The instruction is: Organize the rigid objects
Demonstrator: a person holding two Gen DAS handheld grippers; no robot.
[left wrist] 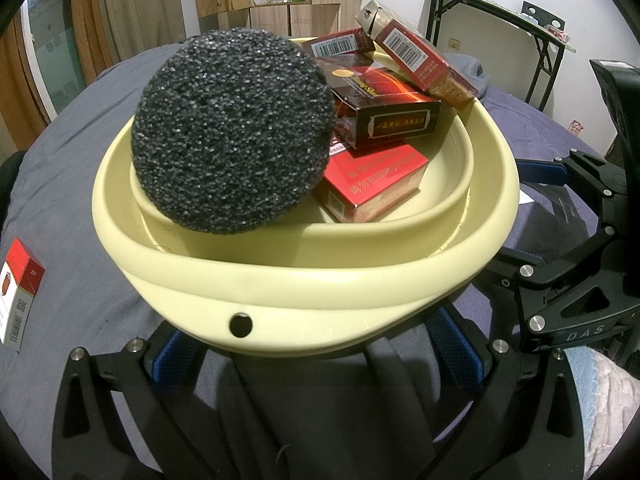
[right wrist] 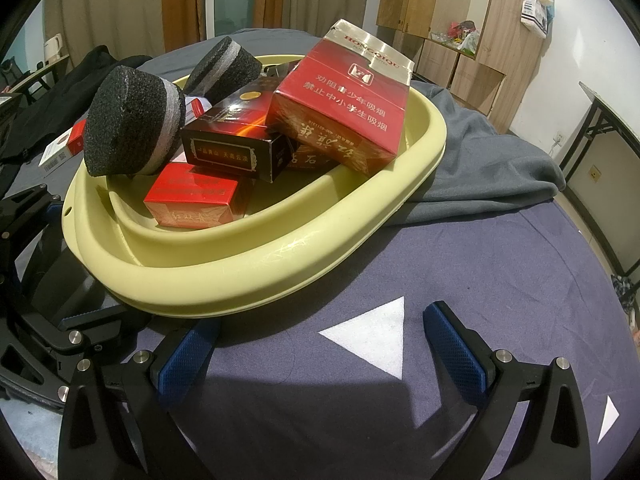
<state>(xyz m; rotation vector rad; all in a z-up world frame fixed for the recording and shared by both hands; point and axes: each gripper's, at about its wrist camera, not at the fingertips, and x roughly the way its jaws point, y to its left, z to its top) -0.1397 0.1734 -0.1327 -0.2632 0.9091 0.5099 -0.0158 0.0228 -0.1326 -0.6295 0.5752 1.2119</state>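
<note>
A pale yellow basin (left wrist: 280, 276) (right wrist: 256, 264) sits on the blue cloth and fills the left wrist view. Inside it lie several cigarette boxes: a red one (left wrist: 376, 180) (right wrist: 192, 196), a dark one (left wrist: 388, 116) (right wrist: 236, 148), and a large red pack (right wrist: 344, 104) leaning on the far rim. A black round sponge (left wrist: 232, 128) (right wrist: 132, 124) stands on edge in the basin, with a second black sponge (right wrist: 224, 68) behind it. My left gripper (left wrist: 314, 334) is open, its fingers spread under the basin's near rim. My right gripper (right wrist: 322, 344) is open over bare cloth beside the basin.
A red and white cigarette pack (left wrist: 20, 296) (right wrist: 64, 144) lies on the cloth outside the basin. A grey garment (right wrist: 480, 168) is bunched behind the basin. White triangles (right wrist: 372, 336) mark the cloth. A folding table (left wrist: 500, 12) and wooden cabinets (right wrist: 440, 12) stand by the walls.
</note>
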